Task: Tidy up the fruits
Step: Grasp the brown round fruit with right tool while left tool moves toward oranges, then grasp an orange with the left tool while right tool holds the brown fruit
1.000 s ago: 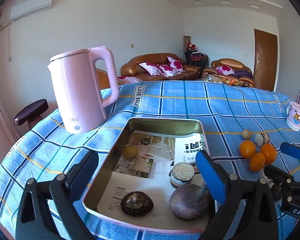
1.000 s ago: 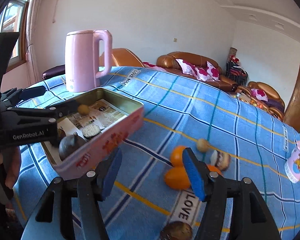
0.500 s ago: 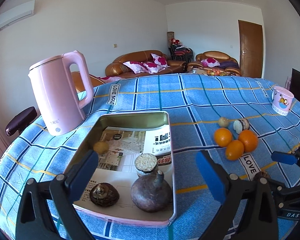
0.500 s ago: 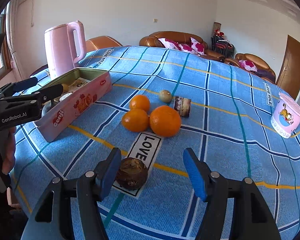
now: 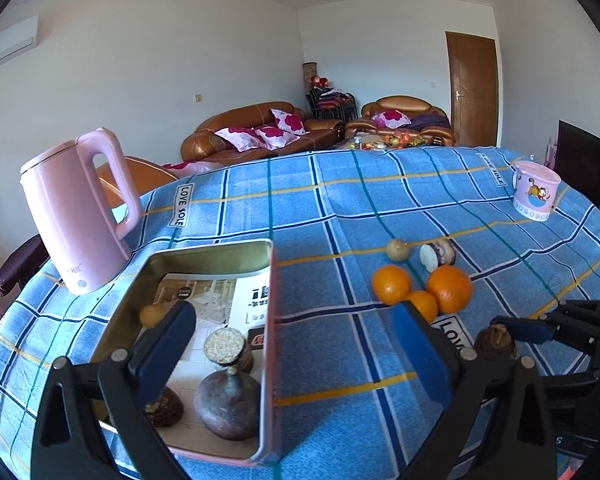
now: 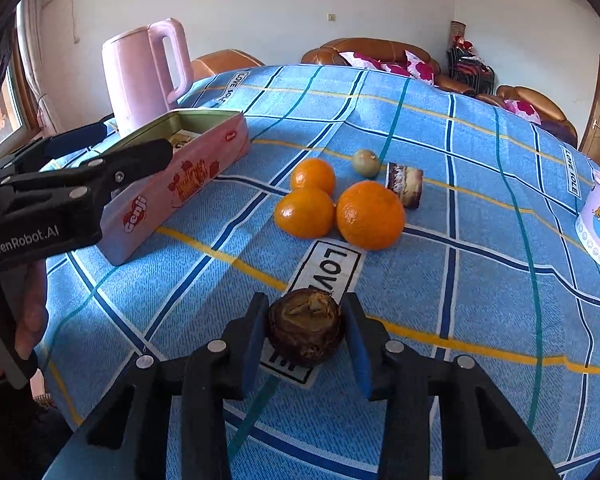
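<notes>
Right gripper (image 6: 305, 338): jaws straddle a rough brown, scaly round fruit (image 6: 305, 332) resting on the blue checked tablecloth (image 6: 480, 280); both blue pads sit just beside its flanks, and firm contact cannot be confirmed. Left gripper (image 5: 294, 354): jaws spread wide and empty, hovering over the near right wall of the pink metal tin (image 5: 271, 344). The tin is rectangular, thin-walled and paper-lined, and holds a smooth dark round fruit (image 5: 228, 406), a cut piece (image 5: 226, 348) and a small yellow fruit (image 5: 152, 315). Open cloth separates the tin from three glossy oranges (image 6: 342, 204). A pink kettle (image 5: 76, 216) stands beside the tin's far corner
</notes>
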Action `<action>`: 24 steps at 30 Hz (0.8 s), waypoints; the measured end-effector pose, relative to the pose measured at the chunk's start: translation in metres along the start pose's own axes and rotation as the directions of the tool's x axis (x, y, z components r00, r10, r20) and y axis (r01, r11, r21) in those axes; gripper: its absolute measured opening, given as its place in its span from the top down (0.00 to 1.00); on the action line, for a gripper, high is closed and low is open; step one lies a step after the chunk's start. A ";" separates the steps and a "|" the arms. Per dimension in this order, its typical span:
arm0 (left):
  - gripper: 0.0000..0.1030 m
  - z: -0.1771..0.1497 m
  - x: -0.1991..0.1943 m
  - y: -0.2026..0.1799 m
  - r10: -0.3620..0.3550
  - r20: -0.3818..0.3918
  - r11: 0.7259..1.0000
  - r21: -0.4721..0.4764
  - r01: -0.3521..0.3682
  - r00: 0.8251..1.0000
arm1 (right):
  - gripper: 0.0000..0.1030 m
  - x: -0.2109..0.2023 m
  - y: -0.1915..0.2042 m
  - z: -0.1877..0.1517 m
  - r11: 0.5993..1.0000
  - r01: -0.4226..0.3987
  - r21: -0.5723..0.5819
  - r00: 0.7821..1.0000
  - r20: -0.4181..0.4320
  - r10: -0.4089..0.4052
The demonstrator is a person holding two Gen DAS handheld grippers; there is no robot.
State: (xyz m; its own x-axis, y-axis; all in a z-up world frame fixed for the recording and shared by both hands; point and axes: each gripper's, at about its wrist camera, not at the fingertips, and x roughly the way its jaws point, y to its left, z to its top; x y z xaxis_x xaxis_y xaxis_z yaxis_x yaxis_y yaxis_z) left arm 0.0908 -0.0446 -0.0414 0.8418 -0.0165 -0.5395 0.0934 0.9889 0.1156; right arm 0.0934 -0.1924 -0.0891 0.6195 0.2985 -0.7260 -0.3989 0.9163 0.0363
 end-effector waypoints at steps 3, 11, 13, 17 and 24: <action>0.02 0.007 0.010 -0.015 -0.022 -0.010 1.000 0.019 0.022 1.000 | 0.62 -0.008 -0.014 0.012 0.997 0.060 0.046 0.997 0.052 -0.062; 0.05 0.011 0.047 -0.044 -0.121 -0.128 0.992 0.025 0.125 0.984 | 0.62 -0.004 -0.048 0.032 0.973 0.192 0.124 0.976 0.078 -0.203; 0.09 0.009 0.055 -0.049 -0.138 -0.153 0.989 0.025 0.143 0.979 | 0.62 -0.002 -0.054 0.030 0.969 0.202 0.143 0.974 0.076 -0.214; 0.22 0.005 0.068 -0.057 -0.182 -0.207 0.982 0.015 0.190 0.961 | 0.61 0.001 -0.059 0.028 0.967 0.197 0.160 0.974 0.077 -0.212; 0.29 0.000 0.072 -0.063 -0.212 -0.234 0.975 0.019 0.222 0.949 | 0.61 0.003 -0.059 0.028 0.968 0.192 0.165 0.975 0.079 -0.207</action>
State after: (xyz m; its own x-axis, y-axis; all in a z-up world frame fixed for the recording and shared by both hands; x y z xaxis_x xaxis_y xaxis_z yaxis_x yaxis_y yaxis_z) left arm 0.1456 -0.1080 -0.0879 0.6549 -0.1906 -0.7313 0.2886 0.9574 0.0089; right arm 0.1377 -0.2385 -0.0747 0.7401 0.1229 -0.6612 -0.1560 0.9877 0.0089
